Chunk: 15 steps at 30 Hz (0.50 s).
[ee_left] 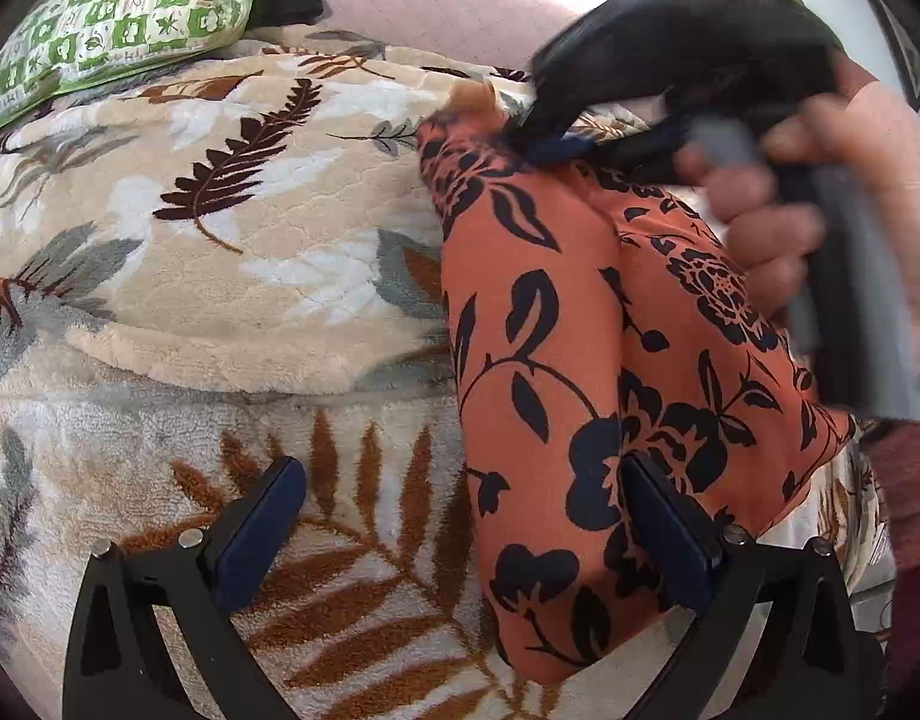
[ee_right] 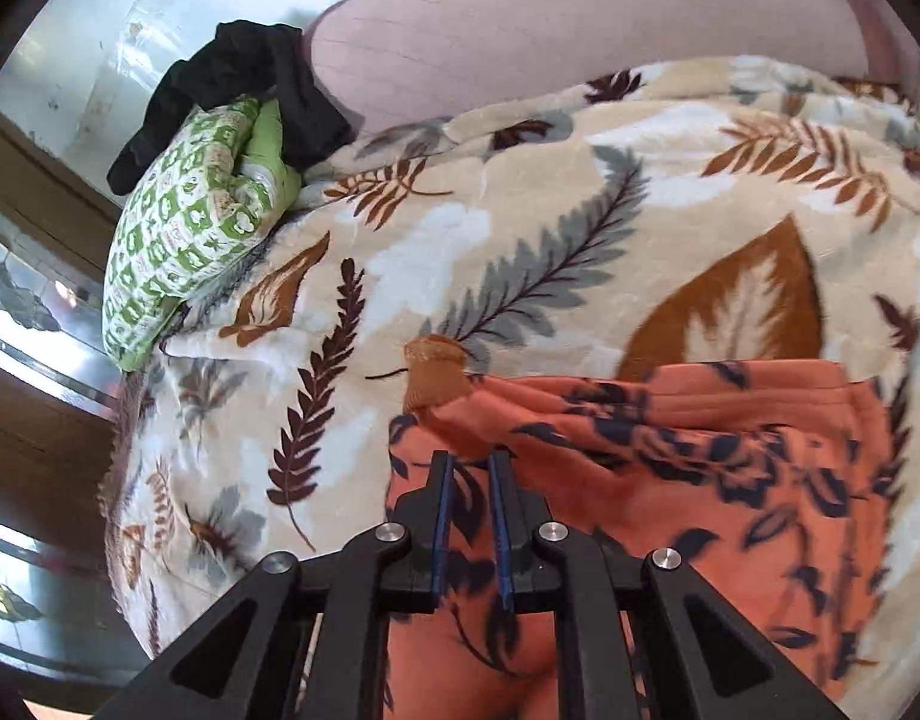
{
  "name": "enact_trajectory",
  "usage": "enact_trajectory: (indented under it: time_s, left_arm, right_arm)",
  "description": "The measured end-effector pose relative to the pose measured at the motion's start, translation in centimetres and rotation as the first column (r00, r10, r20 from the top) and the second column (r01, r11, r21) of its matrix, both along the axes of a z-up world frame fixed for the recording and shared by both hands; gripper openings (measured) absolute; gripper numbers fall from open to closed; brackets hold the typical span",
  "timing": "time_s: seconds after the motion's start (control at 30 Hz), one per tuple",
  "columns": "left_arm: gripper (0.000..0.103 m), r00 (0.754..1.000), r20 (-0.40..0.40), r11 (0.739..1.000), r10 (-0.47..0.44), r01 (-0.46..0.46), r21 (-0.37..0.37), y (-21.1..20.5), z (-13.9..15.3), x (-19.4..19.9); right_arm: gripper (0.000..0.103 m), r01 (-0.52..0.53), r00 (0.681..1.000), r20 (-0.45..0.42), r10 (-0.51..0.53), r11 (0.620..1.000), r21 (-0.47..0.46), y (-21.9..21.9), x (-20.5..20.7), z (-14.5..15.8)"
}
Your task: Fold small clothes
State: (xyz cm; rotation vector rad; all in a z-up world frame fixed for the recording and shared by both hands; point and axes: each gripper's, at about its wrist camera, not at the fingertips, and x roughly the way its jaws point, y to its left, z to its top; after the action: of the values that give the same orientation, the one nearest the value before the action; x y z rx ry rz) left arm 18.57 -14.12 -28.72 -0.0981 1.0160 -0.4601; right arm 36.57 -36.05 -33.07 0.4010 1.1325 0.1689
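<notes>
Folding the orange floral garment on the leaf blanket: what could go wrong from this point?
The right claw looks nearly shut over the orange floral garment, with no cloth clearly pinched; it may slip. The left claw is wide open, leaving the near end free to unfold. The plush leaf-print blanket may snag and bunch the fabric.

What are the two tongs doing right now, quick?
Left tongs: wide open, holding nothing; the orange flowered cloth lies by one finger.
Right tongs: nearly closed over the same cloth; an actual pinch cannot be told.
</notes>
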Motion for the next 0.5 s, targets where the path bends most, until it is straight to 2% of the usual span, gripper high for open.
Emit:
enact_trajectory:
  time_s: [0.03, 0.07, 0.1, 0.17, 0.2, 0.27, 0.33, 0.43, 0.5]
  left_arm:
    - [0.103, 1.000, -0.002, 1.000, 0.001, -0.001, 0.002, 0.0, 0.0, 0.1]
    - [0.103, 1.000, -0.005, 1.000, -0.005, 0.005, -0.006, 0.1, 0.1, 0.1]
    - [0.103, 1.000, -0.004, 1.000, -0.008, 0.008, -0.013, 0.2, 0.4, 0.1]
    - [0.103, 1.000, 0.022, 1.000, -0.006, 0.006, -0.002, 0.4, 1.5, 0.1]
    - [0.103, 0.999, 0.054, 1.000, -0.004, 0.003, 0.008, 0.5, 2.2, 0.0]
    - [0.103, 0.988, 0.148, 0.999, 0.033, -0.036, 0.019, 1.0, 3.8, -0.3]
    - [0.103, 0.978, 0.196, 0.997, 0.069, -0.072, 0.010, 1.5, 4.8, -0.3]
    - [0.103, 0.978, 0.188, 0.993, 0.090, -0.102, 0.058, 1.4, 4.4, 0.2]
    - [0.103, 0.981, 0.171, 0.987, 0.093, -0.113, 0.112, 0.8, 3.5, 0.6]
  right_arm:
    - [0.016, -0.012, 0.998, -0.065, 0.012, 1.000, -0.012, 0.4, 0.5, -1.8]
    - [0.016, -0.009, 0.995, -0.100, 0.011, 1.000, 0.019, 0.3, 0.6, -3.2]
    - [0.016, 0.014, 0.998, -0.066, -0.011, 0.999, 0.047, -0.1, 0.1, -2.7]
    - [0.016, 0.022, 0.998, -0.063, -0.019, 0.998, 0.055, -0.8, -1.1, -1.0]
    - [0.016, 0.028, 0.999, -0.045, -0.026, 0.999, 0.043, -1.4, -2.2, 0.2]
    - [0.016, 0.043, 0.998, 0.051, -0.044, 0.999, 0.017, -2.7, -5.3, 3.0]
    - [0.016, 0.051, 0.997, 0.067, -0.048, 0.998, -0.034, -4.3, -8.6, 4.8]
    - [0.016, 0.046, 0.997, 0.065, -0.040, 0.994, -0.101, -5.3, -13.4, 6.4]
    - [0.016, 0.026, 0.999, 0.032, -0.022, 0.993, -0.116, -5.5, -16.7, 5.8]
